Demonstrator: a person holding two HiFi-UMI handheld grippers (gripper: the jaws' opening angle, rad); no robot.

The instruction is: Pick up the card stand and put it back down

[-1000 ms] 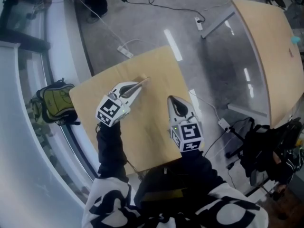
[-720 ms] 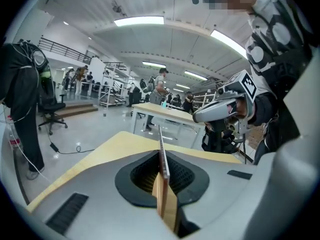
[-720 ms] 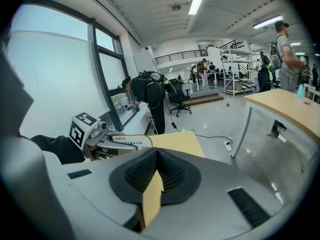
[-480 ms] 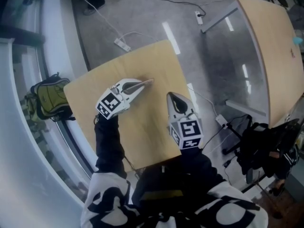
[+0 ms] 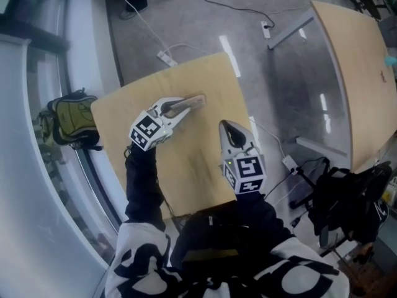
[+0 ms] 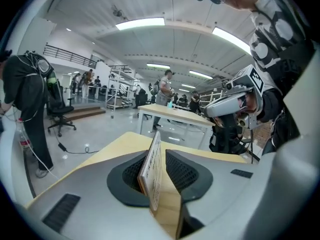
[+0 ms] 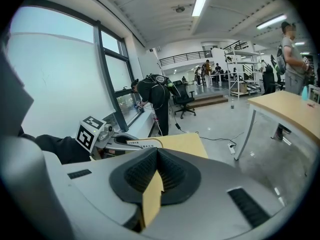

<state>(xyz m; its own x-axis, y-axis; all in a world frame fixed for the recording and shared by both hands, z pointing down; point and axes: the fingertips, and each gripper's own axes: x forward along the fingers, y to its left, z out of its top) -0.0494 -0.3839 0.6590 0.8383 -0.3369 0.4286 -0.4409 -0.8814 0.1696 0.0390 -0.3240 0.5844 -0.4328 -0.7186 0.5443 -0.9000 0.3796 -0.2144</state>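
Note:
The card stand [image 5: 195, 100], a small wooden-backed holder with a printed card, sits at the far side of the light wooden table [image 5: 186, 160]. My left gripper [image 5: 190, 103] reaches over it. In the left gripper view the card stand [image 6: 152, 174] stands upright between the jaws of the left gripper [image 6: 160, 153]. It leans on the left pad, with a gap to the right pad. These jaws have just been opening. My right gripper [image 5: 224, 126] hovers over the table's right part, shut and empty. In the right gripper view its pads [image 7: 150, 171] meet with nothing between them.
A green backpack [image 5: 71, 126] lies on the floor left of the table. A second, curved table [image 5: 360, 61] stands at the right, with black bags [image 5: 347, 197] below it. A power strip with cables [image 5: 166, 58] lies beyond the table. People stand in the hall behind.
The left gripper's jaws have parted a little round the card stand, which now shows more of its face. Both hands stay about where they were.

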